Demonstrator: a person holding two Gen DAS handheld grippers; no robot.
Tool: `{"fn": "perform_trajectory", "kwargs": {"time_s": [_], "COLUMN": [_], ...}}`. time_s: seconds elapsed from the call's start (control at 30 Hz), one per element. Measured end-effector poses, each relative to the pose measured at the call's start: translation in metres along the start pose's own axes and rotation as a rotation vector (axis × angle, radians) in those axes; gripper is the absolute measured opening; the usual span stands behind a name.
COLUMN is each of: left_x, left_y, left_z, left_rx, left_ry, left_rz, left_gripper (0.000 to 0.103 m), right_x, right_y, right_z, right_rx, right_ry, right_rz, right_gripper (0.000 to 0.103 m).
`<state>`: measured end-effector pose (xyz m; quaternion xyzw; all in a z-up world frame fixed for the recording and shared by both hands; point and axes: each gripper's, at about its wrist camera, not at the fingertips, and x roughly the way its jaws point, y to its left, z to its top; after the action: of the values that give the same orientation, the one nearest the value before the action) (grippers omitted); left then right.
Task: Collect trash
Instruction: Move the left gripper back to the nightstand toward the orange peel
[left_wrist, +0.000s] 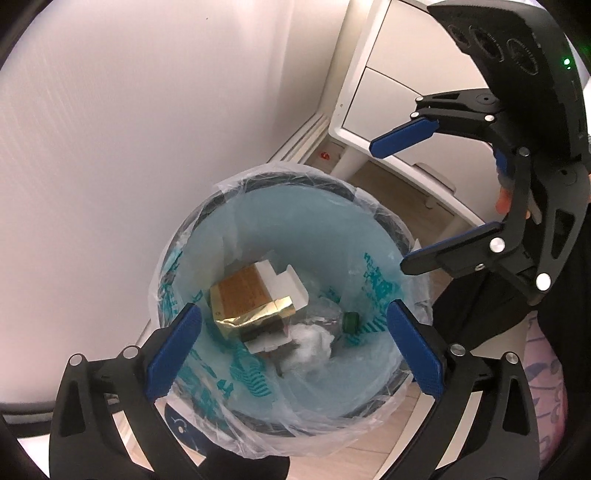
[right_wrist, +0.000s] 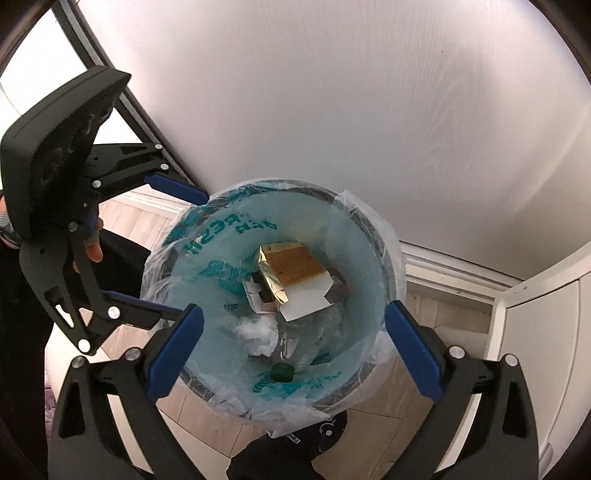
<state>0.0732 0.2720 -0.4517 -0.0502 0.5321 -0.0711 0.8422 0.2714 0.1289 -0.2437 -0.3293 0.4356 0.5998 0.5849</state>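
**Both grippers hanging open and empty above the lined bin**

Over the bin (left_wrist: 284, 295), in the left wrist view, the left gripper (left_wrist: 295, 347) is pointing steeply down into the mouth, its blue fingers (left_wrist: 173, 358) standing as wide as they go and gripping nothing. Trash is lying at the bottom, straight below the gap between the fingers: a box (left_wrist: 255, 291) with gold foil towards the wall side, a white wad (left_wrist: 314, 343) nearer the camera, and a green cap (left_wrist: 351, 321) beside the wad. A clear bag (left_wrist: 184, 258) with teal print is lining the bin and folding over its rim. Off the bin's right edge the right gripper (left_wrist: 413, 199) is hovering, spread wide too, with nothing in it, and a fingertip of the person's hand (left_wrist: 504, 199) is showing behind it. A white cabinet (left_wrist: 388, 92) is standing beyond the bin.

Above the same bin (right_wrist: 384, 258), in the right wrist view, the right gripper (right_wrist: 295, 347) is also looking down with its fingers (right_wrist: 417, 350) fully parted and bare. The box (right_wrist: 295, 273) is lying with its long side running diagonally, away from the camera; the wad (right_wrist: 258, 332) and cap (right_wrist: 282, 371) are lying nearer. The left gripper (right_wrist: 173, 254) is hovering at the bin's left rim, spread and empty.

Judging from this, the trash is already down in the bin and both grippers are equally near it; any next piece must be lying away from the bin, outside both views.
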Motion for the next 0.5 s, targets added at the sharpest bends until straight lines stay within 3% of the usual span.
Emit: {"fn": "perform_trajectory", "kwargs": {"time_s": [0.3, 0.5], "left_x": [-0.027, -0.062], "left_y": [-0.01, -0.02], "left_z": [0.007, 0.022], "left_rx": [0.015, -0.022], "left_ry": [-0.042, -0.121], "left_rz": [0.006, 0.026], "left_gripper": [0.097, 0.097], "right_x": [-0.051, -0.116], "right_y": [0.006, 0.009], "right_z": [0.001, -0.001], "right_rx": [0.03, 0.045], "right_ry": [-0.084, -0.206], "right_rz": [-0.051, -0.096], "right_gripper": [0.096, 0.096]}}
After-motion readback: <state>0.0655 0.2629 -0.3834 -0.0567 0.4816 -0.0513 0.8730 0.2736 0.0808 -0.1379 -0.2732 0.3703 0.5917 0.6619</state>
